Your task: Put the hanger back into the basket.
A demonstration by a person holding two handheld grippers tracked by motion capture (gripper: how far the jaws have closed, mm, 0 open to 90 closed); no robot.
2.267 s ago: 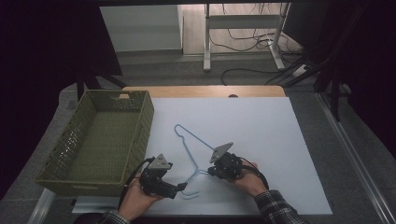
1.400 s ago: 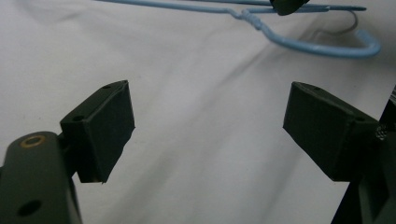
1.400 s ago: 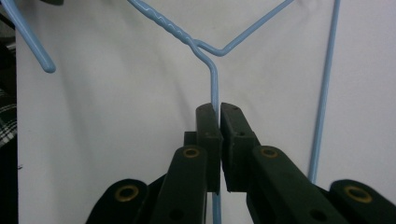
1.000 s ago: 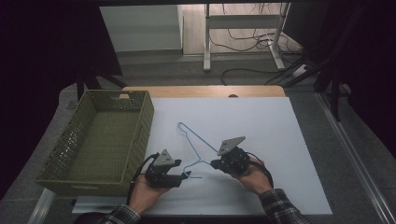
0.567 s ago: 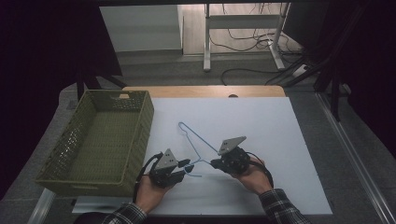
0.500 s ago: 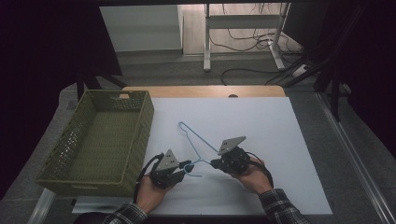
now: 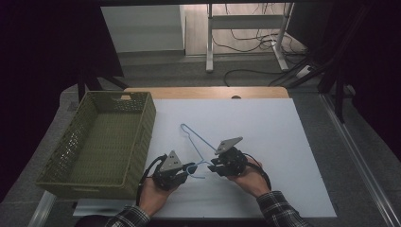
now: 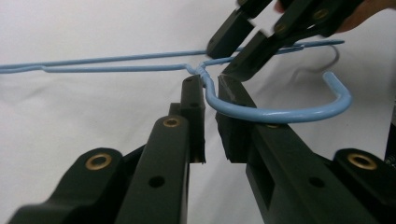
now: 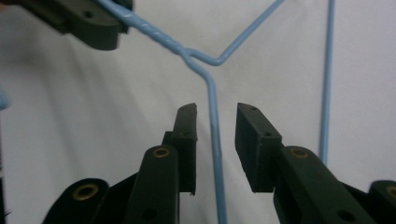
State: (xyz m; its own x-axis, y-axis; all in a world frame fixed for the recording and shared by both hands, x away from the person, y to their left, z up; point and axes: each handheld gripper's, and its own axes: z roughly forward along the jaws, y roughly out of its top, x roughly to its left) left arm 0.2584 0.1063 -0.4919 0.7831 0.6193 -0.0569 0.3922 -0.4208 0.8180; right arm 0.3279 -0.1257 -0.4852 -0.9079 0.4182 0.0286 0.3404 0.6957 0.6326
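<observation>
Far left on the white worktop [image 7: 265, 123]: green woven basket [image 7: 101, 142], nothing visible inside, long side running toward the far edge.

Just right of basket, near front edge: left hand [image 7: 153, 194] holding left tool [image 7: 188, 169], grey three-cornered plate on top, cable trailing. In the left gripper view the left tool [image 8: 211, 100] has jaws slightly apart, a narrow gap, with the neck of the blue wire hanger [image 8: 116, 69] passing down between them where the hook begins. Hook curves off over the right jaw. Can't tell if the pads actually pinch the wire; the gap looks wider than the wire.

Centre: blue wire hanger [image 7: 194, 139] on the worktop, triangle body reaching away toward the far left, hook end near the front between the two tools.

Right of that: right hand [image 7: 248, 177], plaid sleeve, holding right tool [image 7: 213, 164], facing the left tool, tips near each other at the hanger's neck. In the right gripper view the right tool [image 9: 215, 116] is open, jaws clearly apart, one hanger [image 9: 212, 93] wire running between them, touching neither. Twisted neck just beyond the tips; left tool's jaw at upper left on the wire.
</observation>
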